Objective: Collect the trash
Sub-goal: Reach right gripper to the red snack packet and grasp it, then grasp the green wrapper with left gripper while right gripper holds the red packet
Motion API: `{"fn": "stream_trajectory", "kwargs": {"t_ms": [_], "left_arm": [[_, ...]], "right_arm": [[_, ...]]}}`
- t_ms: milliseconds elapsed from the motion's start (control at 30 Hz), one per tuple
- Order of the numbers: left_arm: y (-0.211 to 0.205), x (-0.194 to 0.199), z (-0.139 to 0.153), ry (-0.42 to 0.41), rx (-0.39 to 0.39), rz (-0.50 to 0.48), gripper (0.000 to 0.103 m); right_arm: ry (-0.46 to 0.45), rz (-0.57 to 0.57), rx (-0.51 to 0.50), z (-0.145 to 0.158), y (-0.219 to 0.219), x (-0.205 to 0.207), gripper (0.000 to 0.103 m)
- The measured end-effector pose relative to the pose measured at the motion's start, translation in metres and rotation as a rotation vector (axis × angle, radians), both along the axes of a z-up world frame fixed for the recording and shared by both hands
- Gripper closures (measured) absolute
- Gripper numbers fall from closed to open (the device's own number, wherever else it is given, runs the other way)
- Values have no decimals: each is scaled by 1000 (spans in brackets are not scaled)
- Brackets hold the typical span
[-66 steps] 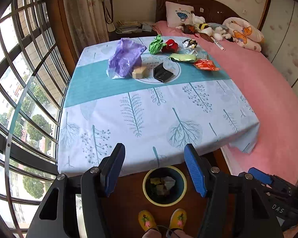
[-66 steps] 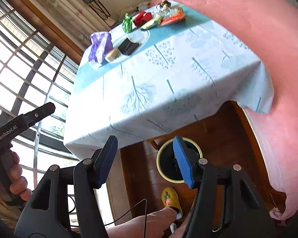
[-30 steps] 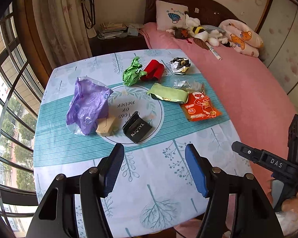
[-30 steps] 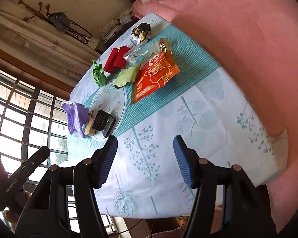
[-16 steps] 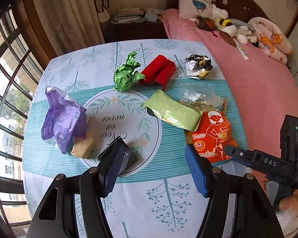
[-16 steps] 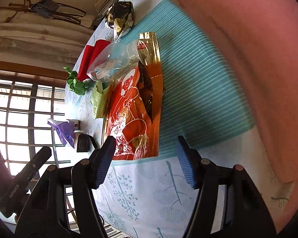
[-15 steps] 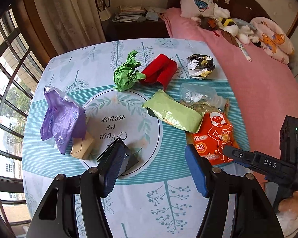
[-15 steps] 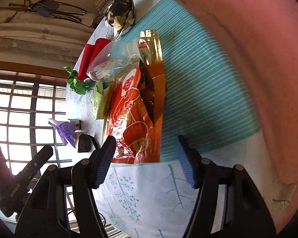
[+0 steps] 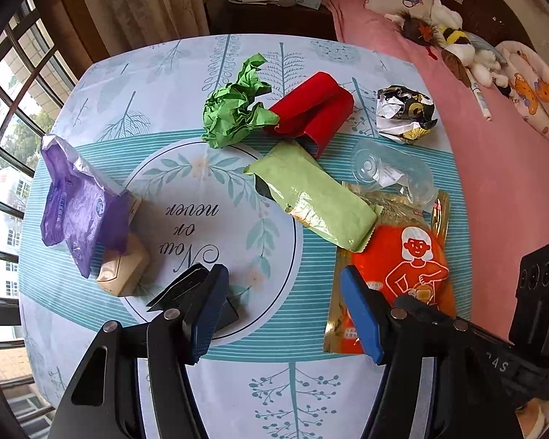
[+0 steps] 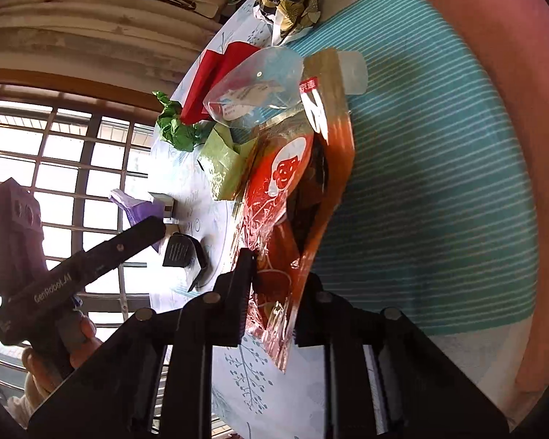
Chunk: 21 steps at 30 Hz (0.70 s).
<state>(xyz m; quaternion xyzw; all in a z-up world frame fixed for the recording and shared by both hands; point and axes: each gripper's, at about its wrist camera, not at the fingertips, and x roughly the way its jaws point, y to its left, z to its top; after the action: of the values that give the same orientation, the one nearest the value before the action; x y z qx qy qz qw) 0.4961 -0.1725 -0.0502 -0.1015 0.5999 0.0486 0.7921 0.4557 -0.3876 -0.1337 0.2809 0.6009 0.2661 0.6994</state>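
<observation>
The right claw [image 10: 271, 285] is pinched tight on the near end of the orange packet [image 10: 292, 197], which rises crumpled off the tabletop [image 10: 439, 153] at the frame's centre. The left claw [image 9: 282, 311] hangs wide apart and empty at lower centre, over a black wrapper [image 9: 186, 289] beside its left finger.

Open cloth on the counter [image 9: 292, 395] nearside of the printed circle [image 9: 208, 216]; circle's centre bare too. Circle's left rim blocked by purple bag [image 9: 77, 205], tan block [image 9: 122, 272] and black wrapper [image 9: 197, 292]. Far rim: green paper [image 9: 234, 113], red carton [image 9: 313, 109]. Right rim crowded by green pouch [image 9: 314, 197], clear bottle [image 9: 391, 172], orange packet [image 9: 406, 256]. Striped band beyond the packet lies free [image 10: 439, 183].
</observation>
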Motion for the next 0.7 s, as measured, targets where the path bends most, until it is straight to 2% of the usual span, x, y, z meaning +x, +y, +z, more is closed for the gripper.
{"fn": "stream_trajectory", "kwargs": {"t_ms": [100, 267, 533, 700], "left_arm": [[-2, 13, -8, 16, -17, 19, 38], [0, 39, -24, 56, -56, 80, 38], [9, 76, -54, 126, -103, 272, 38], [2, 98, -67, 138, -76, 300, 38]], "right_arm": [[-41, 16, -56, 11, -10, -7, 97], [-128, 16, -174, 32, -32, -16, 99], [-143, 18, -208, 31, -41, -12, 99], [-139, 22, -213, 29, -36, -14, 99]]}}
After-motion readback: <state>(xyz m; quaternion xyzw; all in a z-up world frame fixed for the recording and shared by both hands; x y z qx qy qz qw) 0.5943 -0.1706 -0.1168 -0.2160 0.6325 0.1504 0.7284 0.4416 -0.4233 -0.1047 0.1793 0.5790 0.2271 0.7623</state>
